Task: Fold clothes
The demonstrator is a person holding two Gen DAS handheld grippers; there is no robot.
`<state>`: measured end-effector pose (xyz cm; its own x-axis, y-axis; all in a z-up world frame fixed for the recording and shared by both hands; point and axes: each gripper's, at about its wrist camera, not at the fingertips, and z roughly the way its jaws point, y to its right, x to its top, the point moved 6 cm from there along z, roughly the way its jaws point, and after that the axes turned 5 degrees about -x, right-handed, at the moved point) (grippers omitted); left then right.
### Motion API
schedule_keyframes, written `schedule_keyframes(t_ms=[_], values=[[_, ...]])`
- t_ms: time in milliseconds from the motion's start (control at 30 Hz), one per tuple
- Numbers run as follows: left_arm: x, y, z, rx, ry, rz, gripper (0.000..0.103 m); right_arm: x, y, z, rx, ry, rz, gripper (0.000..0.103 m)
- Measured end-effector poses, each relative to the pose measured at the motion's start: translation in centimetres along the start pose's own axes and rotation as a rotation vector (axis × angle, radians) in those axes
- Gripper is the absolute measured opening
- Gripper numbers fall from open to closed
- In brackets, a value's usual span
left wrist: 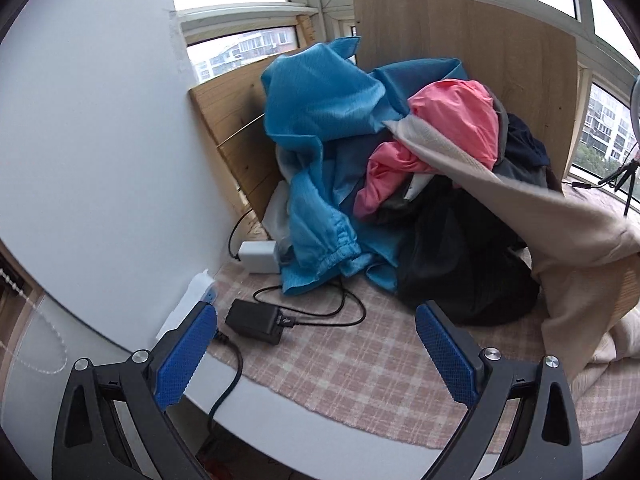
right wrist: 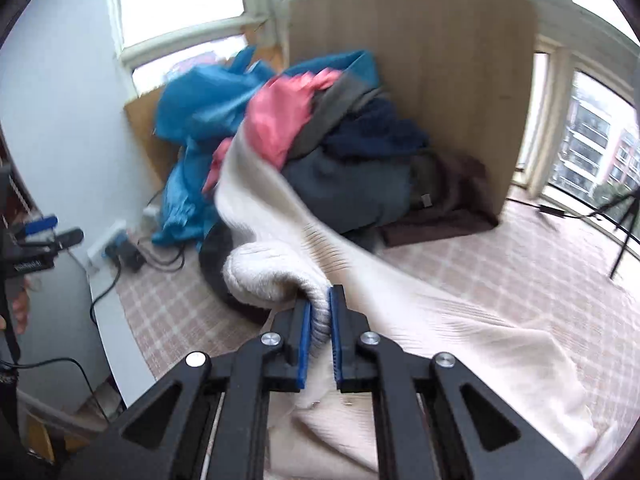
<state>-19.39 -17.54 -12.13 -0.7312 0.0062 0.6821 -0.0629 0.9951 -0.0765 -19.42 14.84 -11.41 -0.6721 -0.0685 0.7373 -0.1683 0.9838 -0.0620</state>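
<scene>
Between the right gripper's (right wrist: 320,312) blue pads sits a thick fold of the cream knit (right wrist: 400,292), clamped tight near its ribbed edge; the rest of it stretches back up to the pile (left wrist: 400,184) and still lies under the pink top (right wrist: 280,120), w/ a loose part spilling over the checked mat (right wrist: 500,248) to the right. Pile = blue garment (left wrist: 328,128), pink, black and navy stuff, heaped against a wood board (left wrist: 472,40) at the window corner. Left gripper (left wrist: 316,356) hangs over the mat's near edge, jaws wide apart, nothing between them. Just beside the pile's left foot: black adapter (left wrist: 256,320) w/ cable, white charger (left wrist: 260,256). Risks, as I judge it: knit is pinned by clothes above, so a hard pull could drag the pink top or half the heap down onto the mat; one-point grip on a bulky fold may slip or stretch the knit; falling clothes could snag the cables. Writing: small white lettering on a black device at far left of the right view, too blurred to read; no brand legible elsewhere.
</scene>
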Motion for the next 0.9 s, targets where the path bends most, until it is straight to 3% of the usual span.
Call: schedule_keyframes(t_ms=[200, 267, 367, 567, 700, 733, 800, 833, 867, 900], values=[[2.0, 5.2, 0.1, -0.082, 0.035, 0.108, 0.1, 1.9, 9.9, -9.6, -0.207, 0.147, 0.12, 0.002], [2.3, 6.6, -0.1, -0.106, 0.047, 0.142, 0.1, 1.8, 12.6, -11.7, -0.256, 0.158, 0.175, 0.002], [2.6, 8.6, 0.1, -0.118, 0.055, 0.199, 0.1, 1.6, 15.5, -13.5, -0.426, 0.169, 0.174, 0.002], [3.4, 12.0, 0.7, -0.196, 0.042, 0.238, 0.1, -0.8, 25.5, -20.5, -0.662, 0.27, 0.413, 0.002], [4.0, 17.4, 1.1, -0.276, 0.036, 0.331, 0.1, -0.7, 26.9, -17.6, -0.548, 0.11, 0.296, 0.003], [4.1, 19.2, 1.1, -0.303, 0.041, 0.362, 0.1, -0.8, 26.9, -15.5, -0.588, 0.028, 0.235, 0.005], [4.3, 23.3, 1.3, -0.372, 0.034, 0.433, 0.1, -1.6, 27.7, -12.5, -0.716, -0.085, 0.129, 0.019], [4.3, 25.4, 1.4, -0.407, 0.03, 0.47, 0.1, -2.0, 28.1, -11.7, -0.768, -0.114, 0.101, 0.033], [4.3, 27.6, 1.6, -0.443, 0.024, 0.507, 0.1, -2.5, 28.4, -12.0, -0.766, -0.107, 0.112, 0.041], [4.2, 29.9, 1.7, -0.48, 0.018, 0.541, 0.1, -3.0, 28.8, -12.3, -0.764, -0.099, 0.122, 0.043]])
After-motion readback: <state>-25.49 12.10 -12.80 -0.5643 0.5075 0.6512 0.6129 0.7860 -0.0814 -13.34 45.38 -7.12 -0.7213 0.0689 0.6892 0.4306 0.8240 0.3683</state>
